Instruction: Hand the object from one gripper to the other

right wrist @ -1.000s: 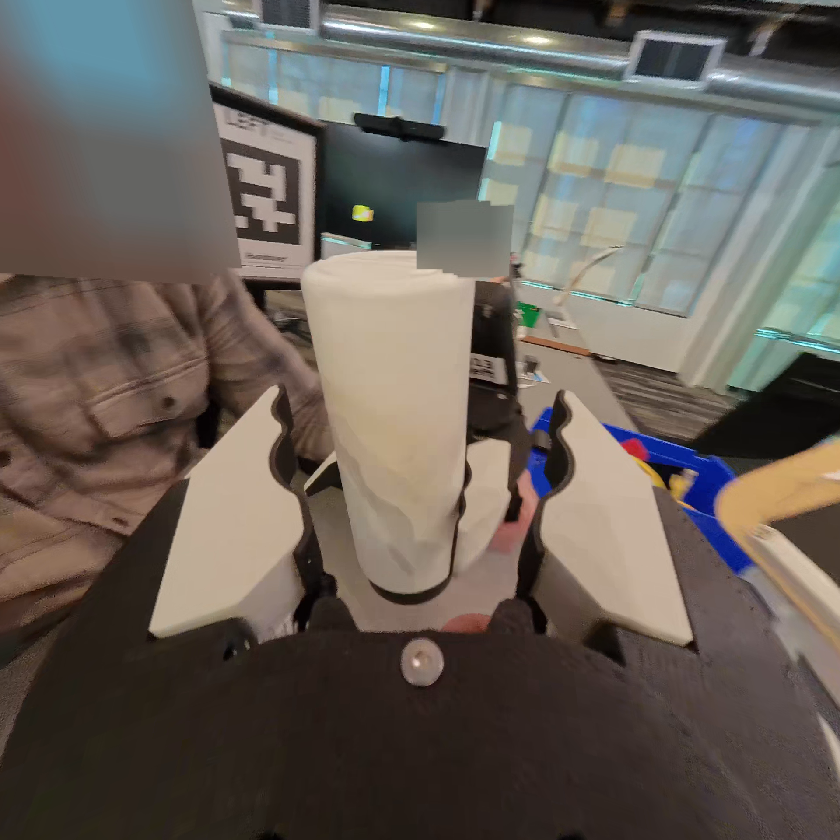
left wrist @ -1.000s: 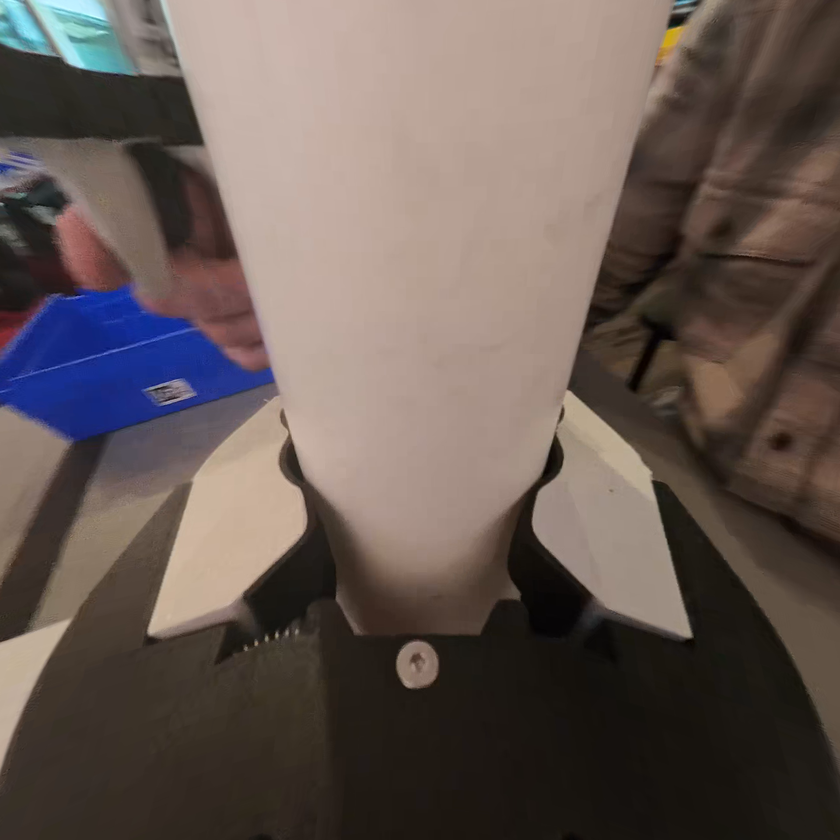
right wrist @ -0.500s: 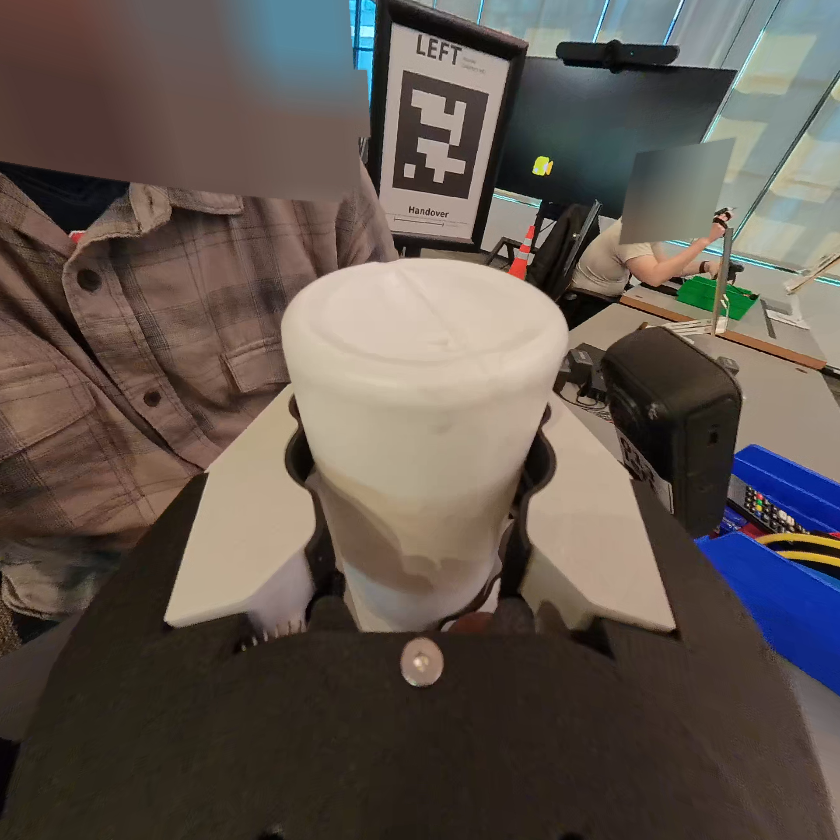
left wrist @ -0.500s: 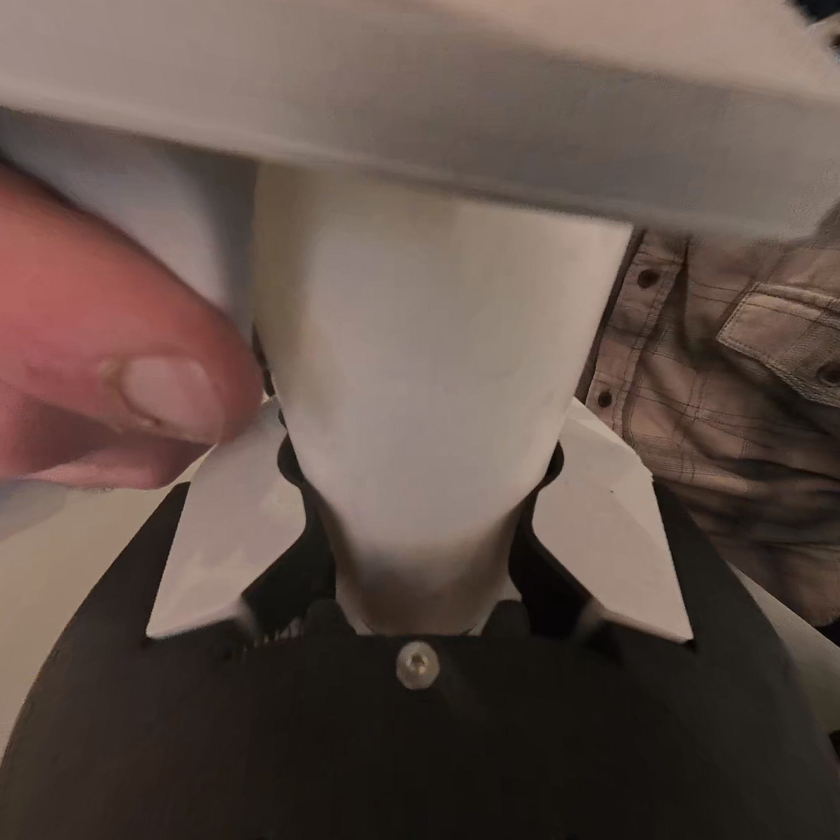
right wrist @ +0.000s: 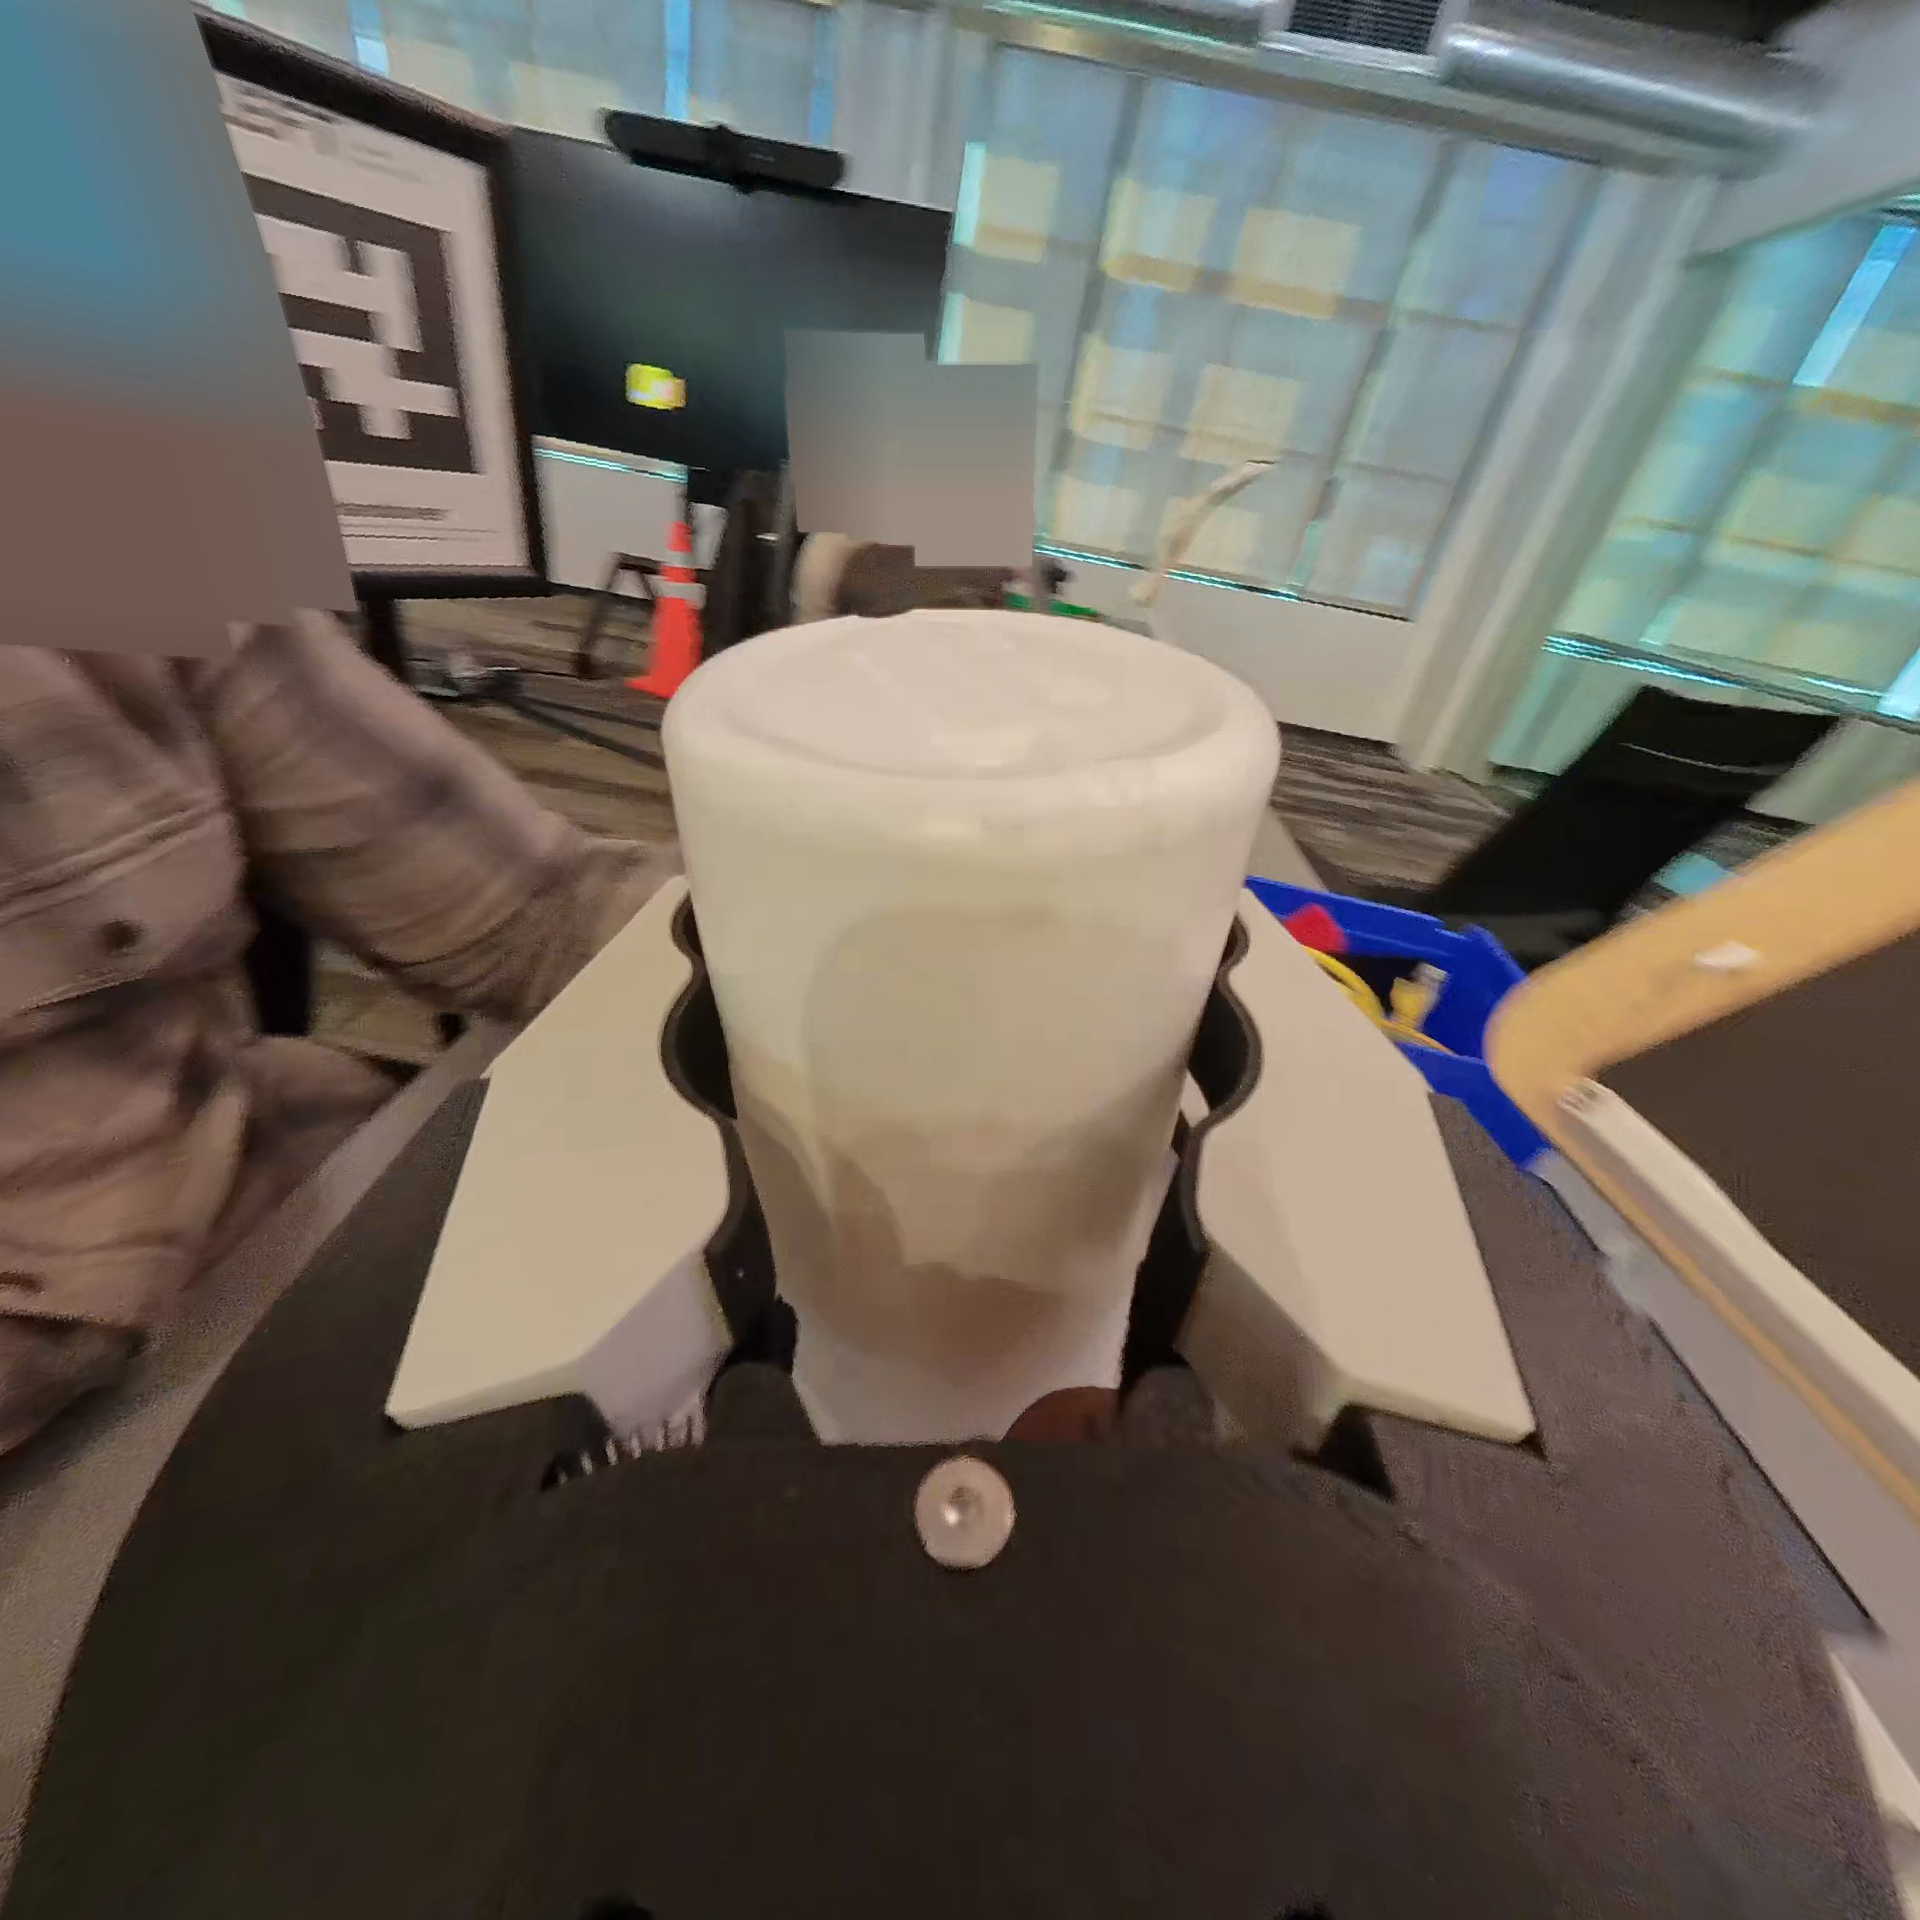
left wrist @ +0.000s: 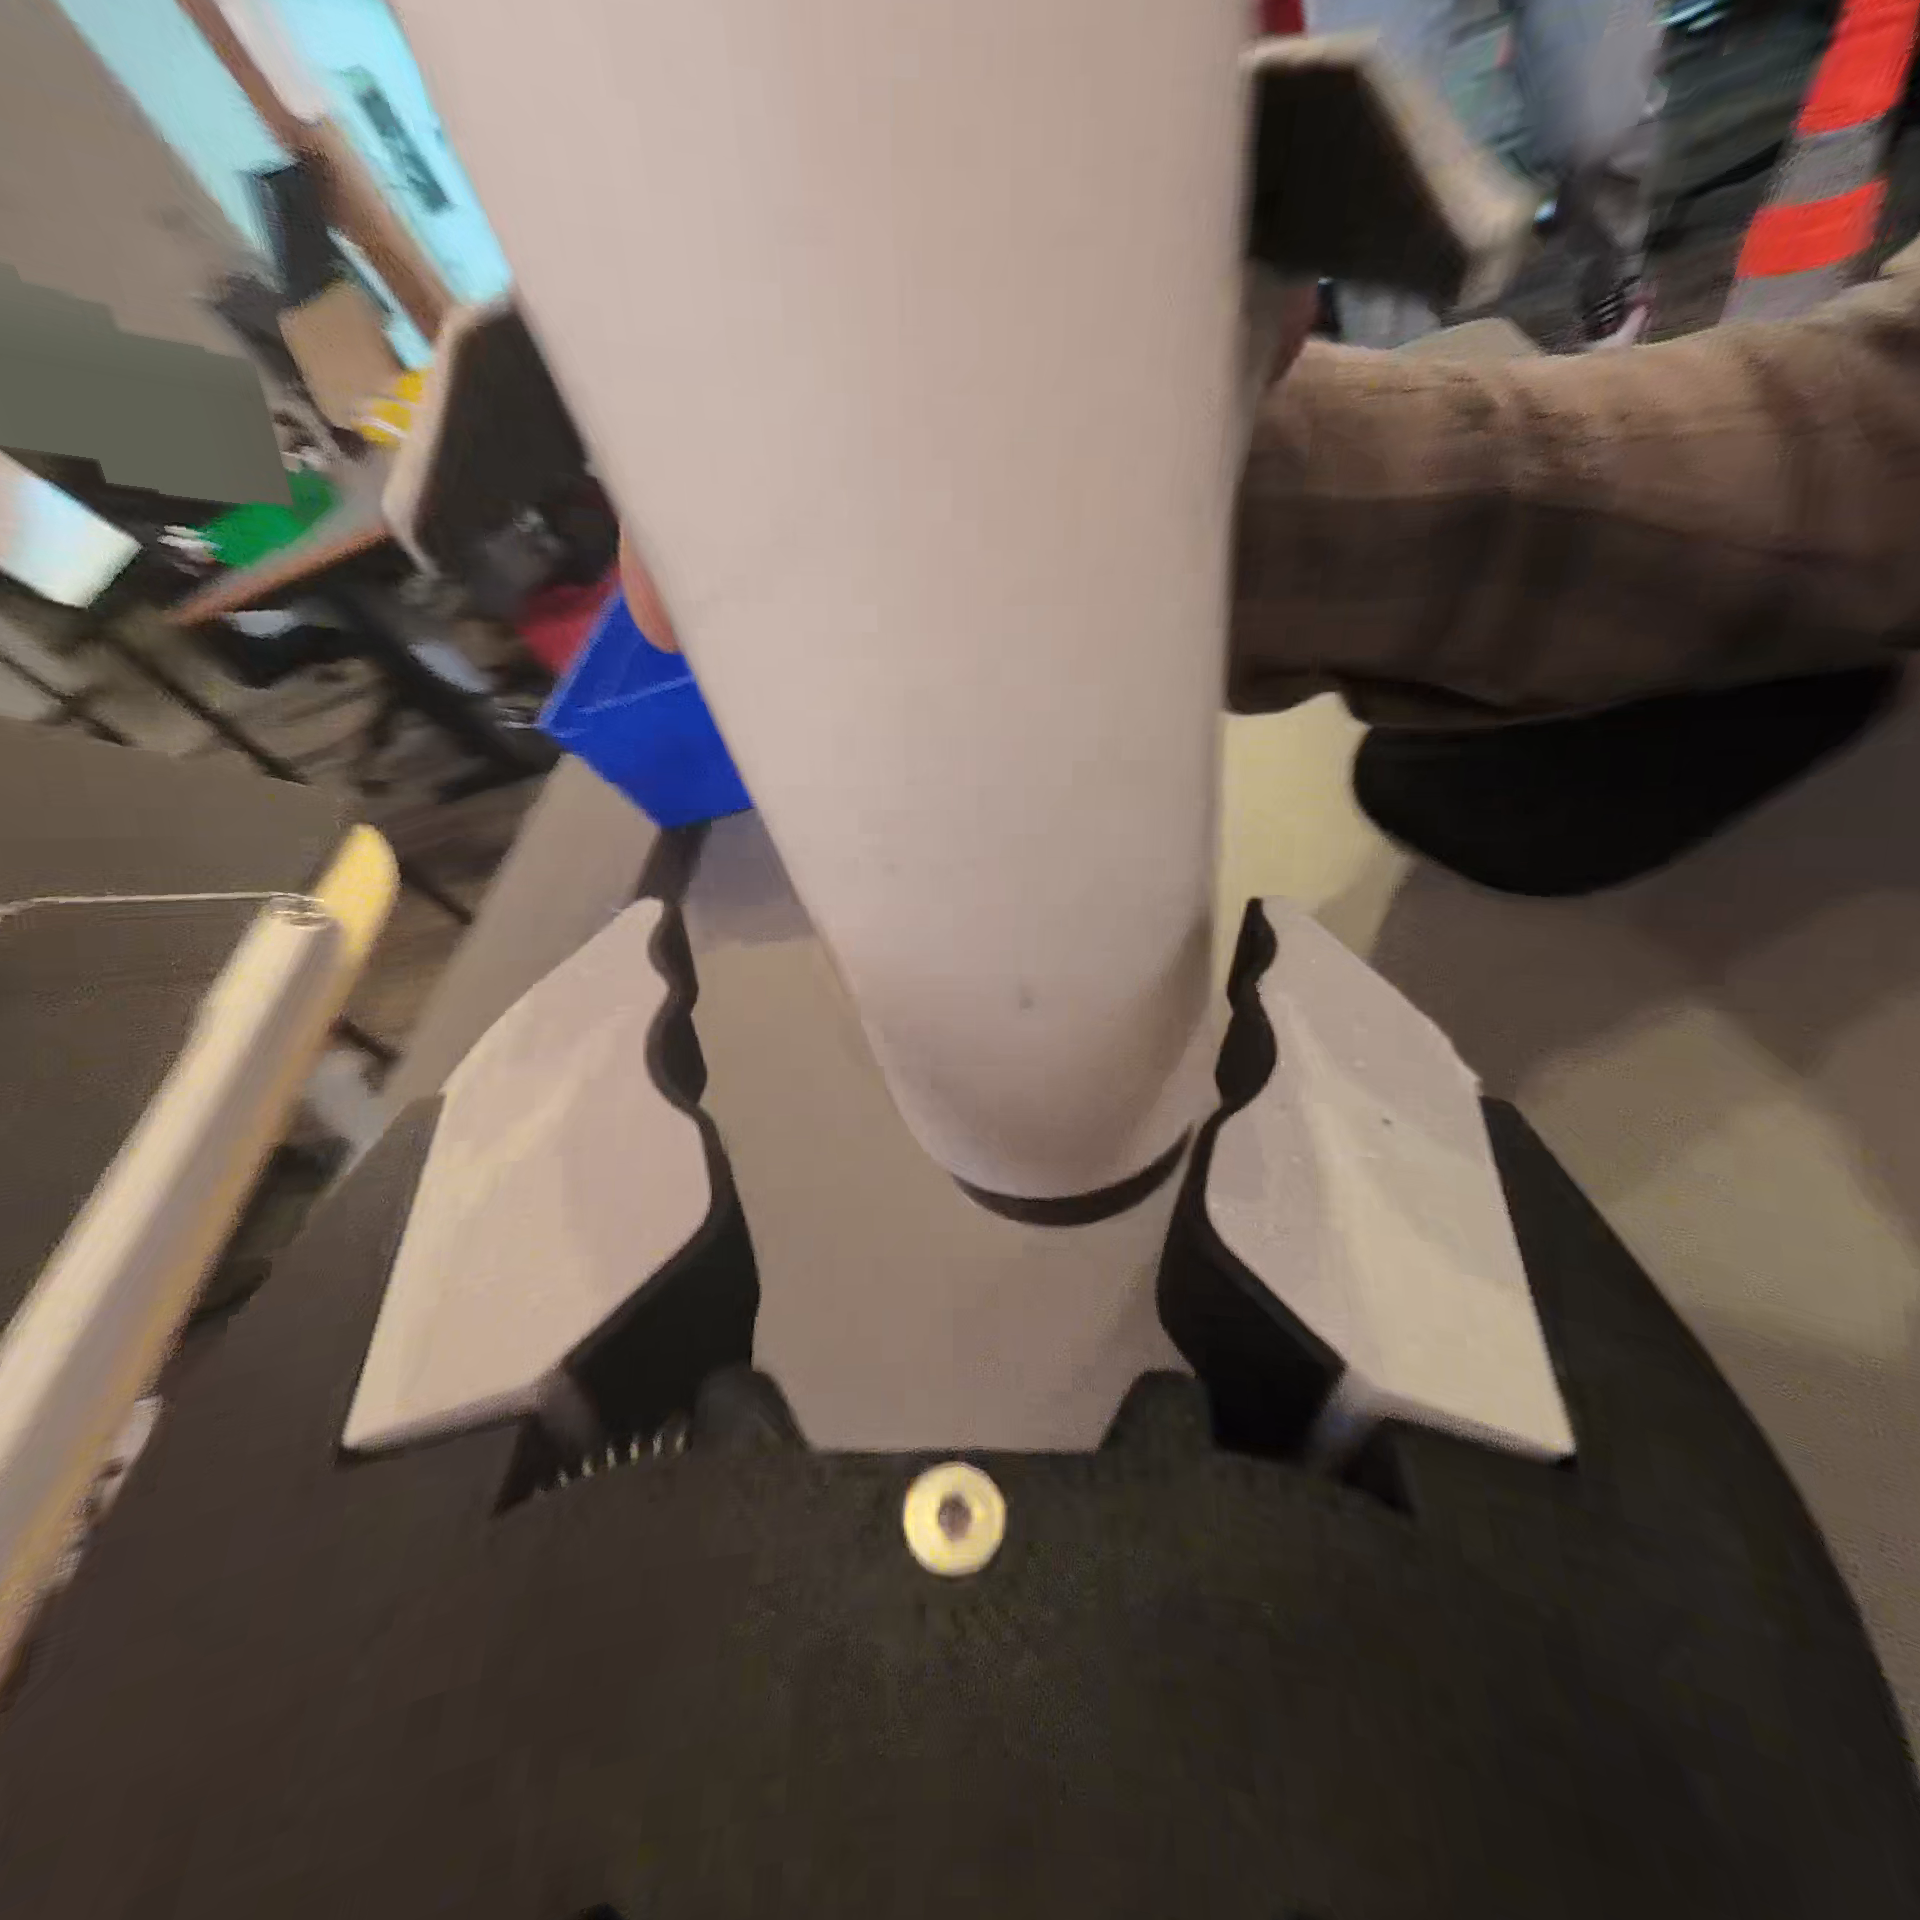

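Since half a second earlier, the left hand-held gripper [left wrist: 956,1023] had let go: its jaws, then clamped on the white cylinder [left wrist: 914,499], stood apart, with a clear gap on the left side and the cylinder's rounded lower end sitting just beside the right finger [left wrist: 1340,1122]; contact there could not be judged. The cylinder's far part rose out of the top of the left wrist view, where the right hand-held gripper's fingers [left wrist: 1351,156] flanked it on both sides. In the right wrist view, the right hand-held gripper [right wrist: 961,997] was closed on the white cylinder [right wrist: 966,935], both white fingers pressed against its sides, the flat end pointing up and away from the camera. A plaid sleeve [left wrist: 1558,520] reached in from the right of the left wrist view. A blue bin [right wrist: 1392,977] sat behind the right finger on the tabletop [left wrist: 1714,1039], beside a wood-edged board [right wrist: 1662,966]. An orange traffic cone [right wrist: 675,613] stood on the floor in the background. Both views were motion-blurred.
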A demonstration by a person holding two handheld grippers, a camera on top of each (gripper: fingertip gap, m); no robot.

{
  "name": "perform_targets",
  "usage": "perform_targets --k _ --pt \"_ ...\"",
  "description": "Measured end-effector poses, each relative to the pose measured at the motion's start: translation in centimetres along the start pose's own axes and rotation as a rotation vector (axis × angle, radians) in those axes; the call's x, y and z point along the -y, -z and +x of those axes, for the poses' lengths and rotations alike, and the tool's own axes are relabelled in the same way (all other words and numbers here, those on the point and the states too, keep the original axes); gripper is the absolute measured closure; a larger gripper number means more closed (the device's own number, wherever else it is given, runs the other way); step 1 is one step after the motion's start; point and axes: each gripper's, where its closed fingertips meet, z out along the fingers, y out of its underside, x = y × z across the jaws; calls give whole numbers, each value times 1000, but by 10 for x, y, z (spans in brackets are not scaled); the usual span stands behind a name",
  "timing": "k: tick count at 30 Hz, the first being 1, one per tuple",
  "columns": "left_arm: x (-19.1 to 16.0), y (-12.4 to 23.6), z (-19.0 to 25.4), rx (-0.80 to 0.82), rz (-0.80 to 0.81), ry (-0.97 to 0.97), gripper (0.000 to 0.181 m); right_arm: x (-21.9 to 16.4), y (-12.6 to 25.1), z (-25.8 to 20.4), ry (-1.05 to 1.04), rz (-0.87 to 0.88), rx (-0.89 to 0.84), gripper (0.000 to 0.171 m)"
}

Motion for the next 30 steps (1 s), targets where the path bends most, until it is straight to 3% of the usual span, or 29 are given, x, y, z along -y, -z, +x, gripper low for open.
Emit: perform_targets --k 9,13,20,25,30 --pt "44 22 -33 512 -163 -631 77 -43 25 31 -263 -169 -75 80" --pt "45 17 -16 434 -224 -621 80 -61 22 16 -179 -313 -31 80" --pt "34 11 18 241 -311 -578 80 -106 18 -24 21 -716 77 80" --pt "6 1 44 94 -426 -644 86 -119 7 -55 3 -755 243 80" --pt "-4 -9 71 -37 -439 -657 87 -128 5 -78 -15 -778 370 81"
